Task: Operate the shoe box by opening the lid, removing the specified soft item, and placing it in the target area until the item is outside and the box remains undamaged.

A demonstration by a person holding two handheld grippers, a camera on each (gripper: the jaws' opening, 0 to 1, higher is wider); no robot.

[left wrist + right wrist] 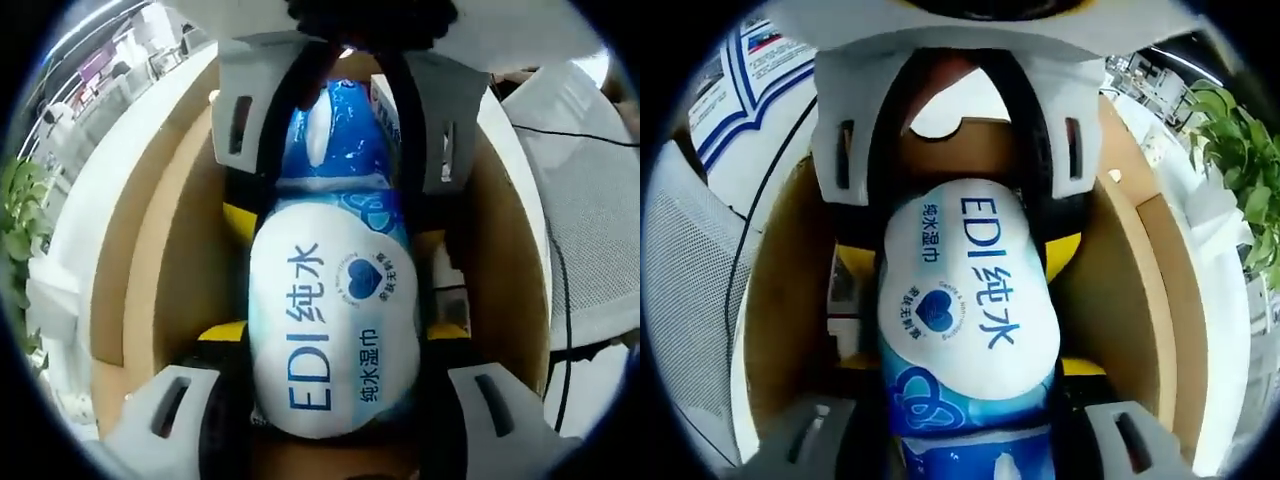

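A soft blue-and-white wet wipes pack (330, 320) (965, 290) printed "EDI" lies lengthwise inside the open shoe box (140, 250) (1120, 280), which is brown cardboard inside and white outside. My left gripper (335, 345) is shut on the white end of the pack, its jaws pressed against both sides. My right gripper (970, 385) is shut on the blue end. Each gripper faces the other across the pack: the right gripper (335, 200) comes in from the top of the left gripper view, and the left gripper (960, 235) from the top of the right gripper view.
A small white carton (385, 100) lies in the box beyond the pack. A grey mesh surface (590, 200) (690, 290) with a black cable runs along one side of the box. A green plant (20, 220) (1230, 130) stands on the other side.
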